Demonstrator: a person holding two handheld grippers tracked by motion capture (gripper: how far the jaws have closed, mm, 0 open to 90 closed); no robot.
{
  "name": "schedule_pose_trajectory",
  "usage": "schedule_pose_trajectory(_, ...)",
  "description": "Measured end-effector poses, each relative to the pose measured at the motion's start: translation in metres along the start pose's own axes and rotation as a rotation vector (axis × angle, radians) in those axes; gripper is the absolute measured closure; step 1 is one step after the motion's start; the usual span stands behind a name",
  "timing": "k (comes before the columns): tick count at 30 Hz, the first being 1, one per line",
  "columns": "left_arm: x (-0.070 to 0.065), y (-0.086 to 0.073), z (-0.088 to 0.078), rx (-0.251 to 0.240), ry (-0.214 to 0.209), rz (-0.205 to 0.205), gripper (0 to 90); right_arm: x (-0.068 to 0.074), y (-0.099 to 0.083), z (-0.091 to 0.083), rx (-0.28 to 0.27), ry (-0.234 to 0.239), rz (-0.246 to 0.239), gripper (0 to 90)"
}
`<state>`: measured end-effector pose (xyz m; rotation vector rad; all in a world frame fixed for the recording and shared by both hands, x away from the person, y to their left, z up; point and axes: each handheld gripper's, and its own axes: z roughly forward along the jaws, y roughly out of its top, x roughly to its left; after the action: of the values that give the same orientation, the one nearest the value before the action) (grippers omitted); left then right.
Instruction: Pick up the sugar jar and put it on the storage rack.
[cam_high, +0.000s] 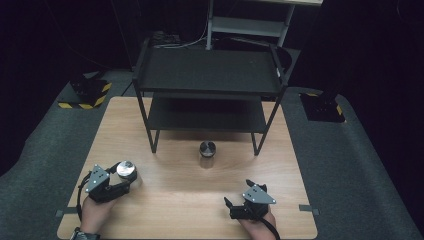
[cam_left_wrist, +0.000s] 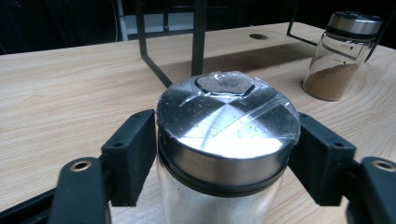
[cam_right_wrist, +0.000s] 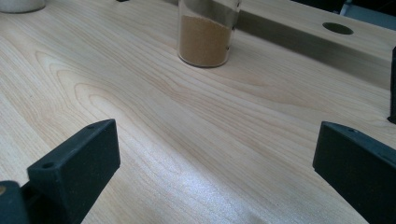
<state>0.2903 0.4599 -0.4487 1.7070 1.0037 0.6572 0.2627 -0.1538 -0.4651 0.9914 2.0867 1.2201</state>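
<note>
A glass spice jar with white contents and a steel lid stands near the table's front left corner. My left gripper is shut on it, with the black pads pressed against both sides just under the lid. A second jar holding brown powder stands upright in the middle of the table, in front of the rack; it is also at the far right in the left gripper view and ahead in the right gripper view. My right gripper rests open near the front right, with bare wood between its jaws.
A black two-tier metal rack stands at the back of the wooden table, its legs close behind the brown jar. A round hole is cut in the tabletop. Grey carpet surrounds the table.
</note>
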Motion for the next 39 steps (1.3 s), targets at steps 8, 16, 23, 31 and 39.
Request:
schedule_pose_trajectory(8, -0.001, 0.0, 0.0, -0.005, 0.003, -0.014, 31.3, -0.002, 0.001, 0.0, 0.015, -0.004, 0.011, 0.1)
schedule_pose_trajectory(16, 0.0, 0.004, 0.0, 0.008, 0.002, -0.01, 32.0, -0.003, 0.003, 0.0, 0.021, -0.001, 0.008, 0.1)
schedule_pose_trajectory(23, -0.001, 0.006, -0.001, 0.013, -0.004, -0.004, 32.3, -0.004, 0.003, 0.0, 0.03, 0.002, 0.01, 0.1)
schedule_pose_trajectory(31, -0.004, 0.013, -0.006, -0.019, -0.031, -0.002, 32.7, -0.006, 0.003, 0.0, 0.026, 0.007, 0.013, 0.1)
schedule_pose_trajectory(39, -0.009, 0.025, -0.012, -0.057, -0.055, 0.008, 33.6, -0.007, 0.003, 0.0, 0.025, 0.013, 0.015, 0.1)
